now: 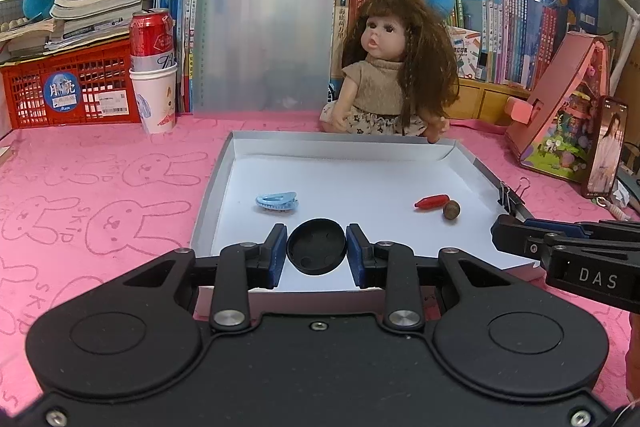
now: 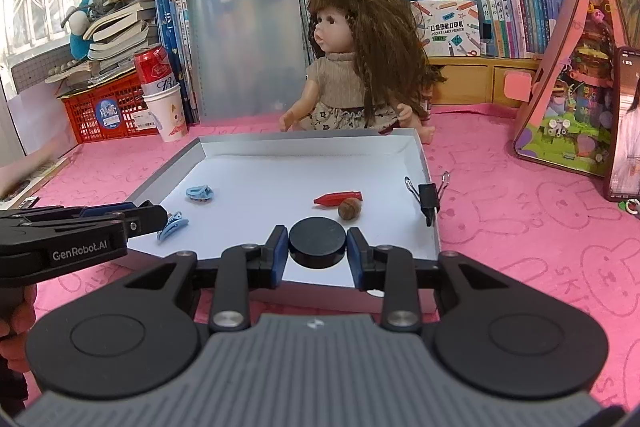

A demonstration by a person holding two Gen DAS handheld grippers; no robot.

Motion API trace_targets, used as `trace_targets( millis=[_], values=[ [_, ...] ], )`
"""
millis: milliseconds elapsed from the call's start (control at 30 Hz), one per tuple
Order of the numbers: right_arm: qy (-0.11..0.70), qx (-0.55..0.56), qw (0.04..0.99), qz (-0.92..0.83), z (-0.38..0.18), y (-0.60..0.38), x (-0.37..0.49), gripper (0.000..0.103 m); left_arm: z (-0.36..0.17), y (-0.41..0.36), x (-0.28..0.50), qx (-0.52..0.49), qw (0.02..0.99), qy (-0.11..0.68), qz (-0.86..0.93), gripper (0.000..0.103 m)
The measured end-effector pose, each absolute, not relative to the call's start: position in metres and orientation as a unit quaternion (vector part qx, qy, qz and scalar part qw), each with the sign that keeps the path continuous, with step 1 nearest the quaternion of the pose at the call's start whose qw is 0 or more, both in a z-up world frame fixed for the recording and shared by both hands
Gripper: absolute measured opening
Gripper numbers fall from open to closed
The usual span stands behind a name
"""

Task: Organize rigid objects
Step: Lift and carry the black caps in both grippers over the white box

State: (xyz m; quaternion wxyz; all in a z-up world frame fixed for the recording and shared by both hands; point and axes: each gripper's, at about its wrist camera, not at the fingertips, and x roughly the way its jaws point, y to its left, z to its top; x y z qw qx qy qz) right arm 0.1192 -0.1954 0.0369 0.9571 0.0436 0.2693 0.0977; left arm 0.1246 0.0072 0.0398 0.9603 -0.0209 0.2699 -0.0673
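My left gripper (image 1: 317, 246) is shut on a black round cap (image 1: 316, 253) whose hollow side faces the camera, low over the near edge of a white tray (image 1: 340, 138). My right gripper (image 2: 317, 243) is shut on a solid black disc (image 2: 317, 239) over the same near edge. In the tray lie a light blue hair clip (image 1: 276, 203), a red pointed piece (image 1: 431, 202) and a brown nut (image 1: 452, 209). The right wrist view shows a second blue clip (image 2: 173, 227) just beside the left gripper (image 2: 154, 217). The right gripper (image 1: 508, 231) enters the left wrist view from the right.
A black binder clip (image 2: 429, 197) grips the tray's right rim. A doll (image 1: 384, 67) sits behind the tray, with a grey clipboard (image 1: 266, 27), a red can in a paper cup (image 1: 154, 75), a red crate (image 1: 68, 91), books and plush toys. A pink toy house (image 2: 576, 87) stands right.
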Motion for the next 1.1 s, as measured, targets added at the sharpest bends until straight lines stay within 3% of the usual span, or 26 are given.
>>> trace_targets(
  millis=[1100],
  values=[
    [0.328,0.046,0.941,0.068,0.016,-0.197,0.184,0.036,0.022,0.004,0.199,-0.023,0.944,0.324,-0.057,0.030]
  ],
)
